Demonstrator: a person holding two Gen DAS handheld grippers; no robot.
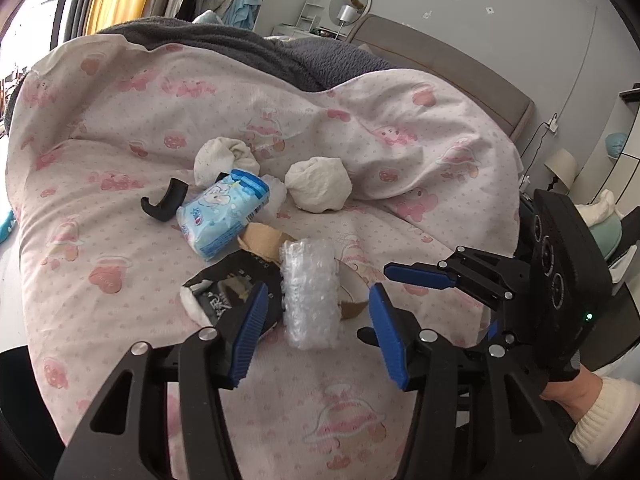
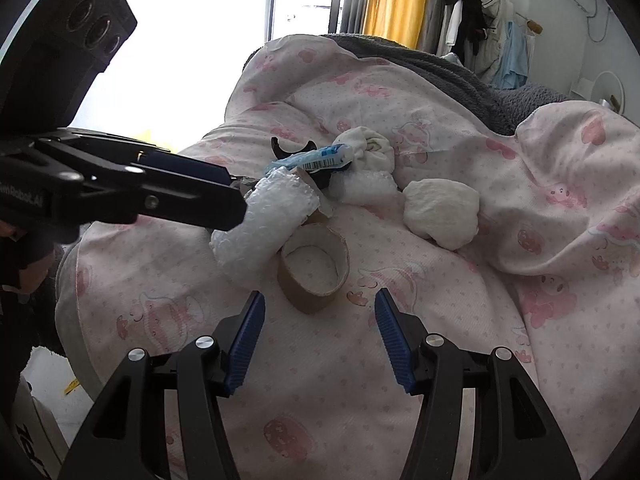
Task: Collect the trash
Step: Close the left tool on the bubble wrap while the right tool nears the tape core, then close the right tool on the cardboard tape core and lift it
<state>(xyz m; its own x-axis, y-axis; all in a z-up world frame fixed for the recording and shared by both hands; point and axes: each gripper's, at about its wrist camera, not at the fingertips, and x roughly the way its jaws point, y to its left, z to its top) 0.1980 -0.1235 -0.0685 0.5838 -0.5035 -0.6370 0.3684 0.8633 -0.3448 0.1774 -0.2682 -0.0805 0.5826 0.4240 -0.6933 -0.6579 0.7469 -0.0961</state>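
Trash lies on a pink-patterned duvet (image 1: 120,280). A roll of bubble wrap (image 1: 310,292) sits between the fingers of my left gripper (image 1: 318,292), which is open, its pads clear of the roll on both sides. In the right wrist view the left gripper (image 2: 236,194) reaches in from the left onto the bubble wrap (image 2: 264,220). My right gripper (image 2: 320,298) is open, just short of a cardboard tape core (image 2: 314,272). A blue finger of the right gripper (image 1: 420,276) shows at the right. Behind lie a blue tissue pack (image 1: 224,216), a black wrapper (image 1: 232,284) and a crumpled white paper ball (image 1: 318,186).
A black curved plastic piece (image 1: 164,204) and a bundled white cloth (image 1: 226,158) lie further back on the duvet. A grey blanket (image 1: 248,48) covers the bed's far end by the headboard (image 1: 460,64). Clothes hang (image 2: 488,20) beside yellow curtains. A white-sleeved hand (image 1: 596,412) holds the right gripper.
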